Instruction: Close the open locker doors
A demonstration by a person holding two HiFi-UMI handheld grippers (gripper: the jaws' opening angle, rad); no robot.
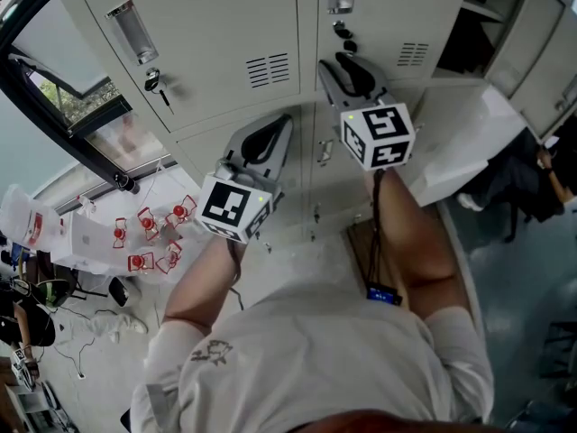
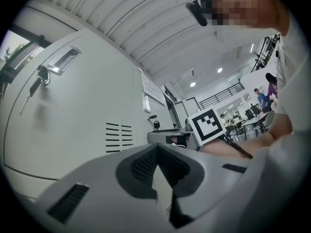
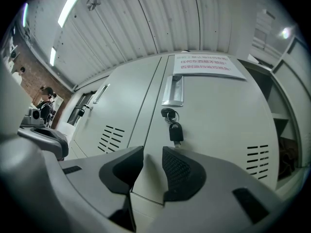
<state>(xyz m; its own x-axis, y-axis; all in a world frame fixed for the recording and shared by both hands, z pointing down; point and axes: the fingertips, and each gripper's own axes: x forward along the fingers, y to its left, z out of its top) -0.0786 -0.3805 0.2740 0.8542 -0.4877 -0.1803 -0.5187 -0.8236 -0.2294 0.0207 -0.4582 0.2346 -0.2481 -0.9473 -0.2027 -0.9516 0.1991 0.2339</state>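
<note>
A bank of pale grey lockers [image 1: 216, 34] stands in front of me. At its right one compartment [image 1: 482, 25] gapes, and its white door [image 1: 469, 138] swings out toward me. My right gripper [image 1: 347, 70] is raised before a closed door, left of that open door. In the right gripper view, only a narrow gap separates the jaws of the right gripper [image 3: 153, 152], which hold nothing. A key [image 3: 175, 130] hangs in the lock just ahead. My left gripper [image 1: 261, 142] is lower and to the left. The left gripper view shows the left gripper [image 2: 158, 149] shut and empty, facing a closed door [image 2: 73, 125].
A printed notice [image 3: 206, 64] is stuck on the door above the key. Another key [image 1: 160, 88] hangs in the left door. A white table [image 1: 99, 237] with small red objects stands at the left by a window [image 1: 63, 88]. A person [image 1: 550, 165] stands past the open door.
</note>
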